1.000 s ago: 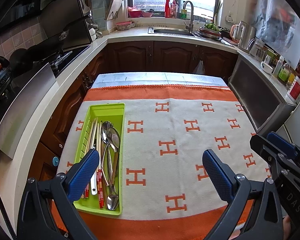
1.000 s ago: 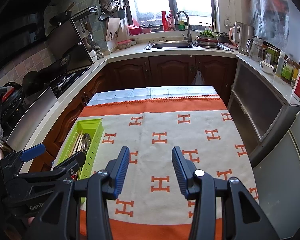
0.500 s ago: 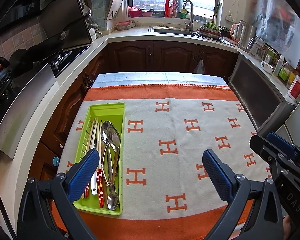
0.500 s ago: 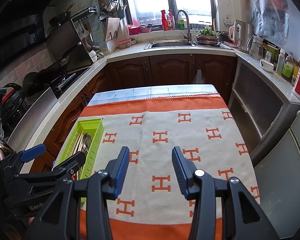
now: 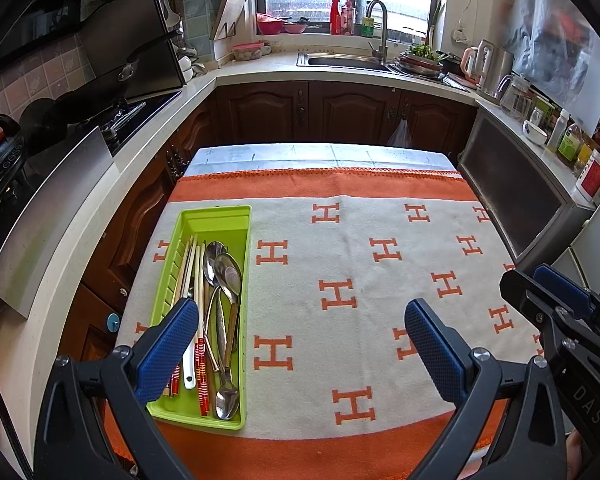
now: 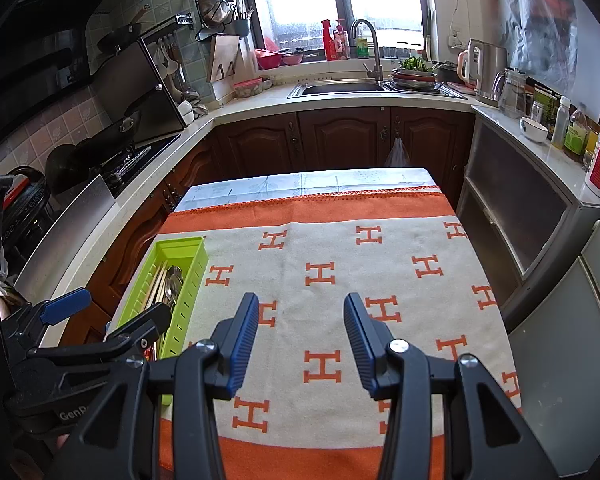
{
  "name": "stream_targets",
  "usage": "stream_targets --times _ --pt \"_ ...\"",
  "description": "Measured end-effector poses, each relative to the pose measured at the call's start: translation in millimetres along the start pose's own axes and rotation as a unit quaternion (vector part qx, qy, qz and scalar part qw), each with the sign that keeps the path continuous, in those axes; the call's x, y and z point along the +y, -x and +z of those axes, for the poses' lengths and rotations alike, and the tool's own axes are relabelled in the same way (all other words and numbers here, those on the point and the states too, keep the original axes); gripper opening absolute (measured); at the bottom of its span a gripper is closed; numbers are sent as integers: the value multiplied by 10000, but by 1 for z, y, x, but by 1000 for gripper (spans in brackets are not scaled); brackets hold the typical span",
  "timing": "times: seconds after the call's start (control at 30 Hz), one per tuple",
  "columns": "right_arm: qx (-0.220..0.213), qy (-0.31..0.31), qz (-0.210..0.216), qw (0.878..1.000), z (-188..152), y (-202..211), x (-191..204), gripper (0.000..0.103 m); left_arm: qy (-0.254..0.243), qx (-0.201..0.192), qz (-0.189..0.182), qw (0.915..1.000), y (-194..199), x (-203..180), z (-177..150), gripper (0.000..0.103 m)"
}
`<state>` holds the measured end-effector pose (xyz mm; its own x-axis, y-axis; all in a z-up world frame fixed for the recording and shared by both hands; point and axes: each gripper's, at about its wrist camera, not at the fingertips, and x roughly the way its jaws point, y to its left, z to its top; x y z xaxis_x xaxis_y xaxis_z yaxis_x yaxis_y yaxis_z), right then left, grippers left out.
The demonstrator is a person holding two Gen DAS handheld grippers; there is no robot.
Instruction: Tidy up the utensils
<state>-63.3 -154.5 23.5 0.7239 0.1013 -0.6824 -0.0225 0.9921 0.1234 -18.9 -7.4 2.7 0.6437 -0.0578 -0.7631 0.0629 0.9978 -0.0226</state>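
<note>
We find no change over the past second: both views match the earlier ones, and nothing on the table (image 5: pixel 380 168) has shifted. The left hand-held gripper (image 5: pixel 300 344) stands wide open and empty above the near edge; the right hand-held gripper (image 6: pixel 300 344) stands partly open, also empty.

The utensils (spoons (image 5: pixel 228 276), chopsticks (image 5: pixel 194 280) and a white-handled piece) all lie lengthwise in the green tray (image 5: pixel 216 216) at the table's left side, just beside the left gripper's near finger. No loose utensil shows on the blanket (image 5: pixel 380 264). We judge the task either complete or paused before a further step; the frames do not settle which.

The table carries an orange-bordered cream blanket with an H pattern, lying flat. Around it are dark wooden cabinets, a sink (image 5: pixel 340 60) beneath the window, a stove (image 5: pixel 120 116) to the left, and kettles and bottles along the right.
</note>
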Motion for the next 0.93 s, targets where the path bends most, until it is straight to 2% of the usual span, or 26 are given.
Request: stream_targets --times 0.93 --pt "14 -14 6 10000 -1 0 -1 44 0 34 7 10000 1 7 -2 102"
